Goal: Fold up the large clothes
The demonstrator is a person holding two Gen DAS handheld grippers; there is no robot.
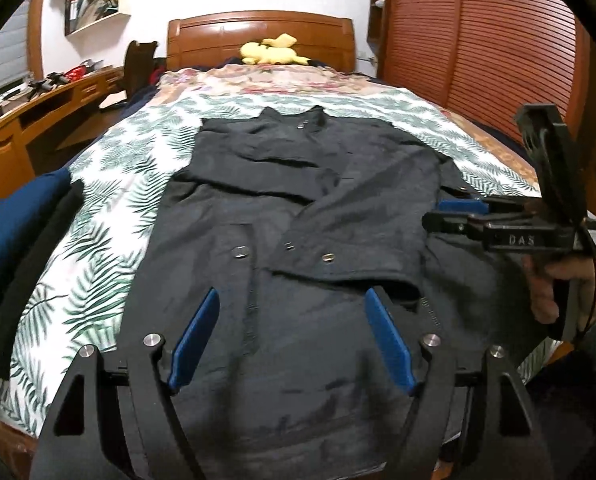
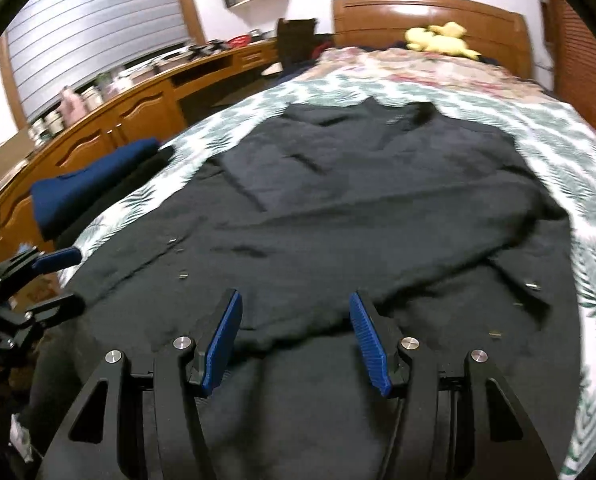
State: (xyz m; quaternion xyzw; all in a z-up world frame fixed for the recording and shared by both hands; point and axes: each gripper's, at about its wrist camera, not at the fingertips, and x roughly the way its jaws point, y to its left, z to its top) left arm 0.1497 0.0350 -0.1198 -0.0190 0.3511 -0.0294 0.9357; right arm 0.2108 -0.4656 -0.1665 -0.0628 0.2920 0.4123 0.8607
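A large black coat (image 1: pixel 290 200) with metal snaps lies flat on the leaf-print bed sheet (image 1: pixel 110 208), collar toward the headboard and both sleeves folded across its front. My left gripper (image 1: pixel 294 298) hovers open over the coat's lower half, with nothing between its blue pads. My right gripper (image 1: pixel 447 212), held by a hand (image 1: pixel 553 288), sits at the coat's right edge. In the right wrist view the coat (image 2: pixel 357 208) fills the middle. The right gripper (image 2: pixel 294 298) stands open above the hem, pads apart and empty. The left gripper (image 2: pixel 64 280) shows at the far left edge.
A folded navy and black clothes pile (image 1: pixel 18 224) rests on the bed's left side. A yellow plush toy (image 1: pixel 272 52) lies by the wooden headboard (image 1: pixel 258 32). A cluttered wooden desk (image 2: pixel 138 100) runs along the left, and a slatted wardrobe (image 1: pixel 477 40) stands on the right.
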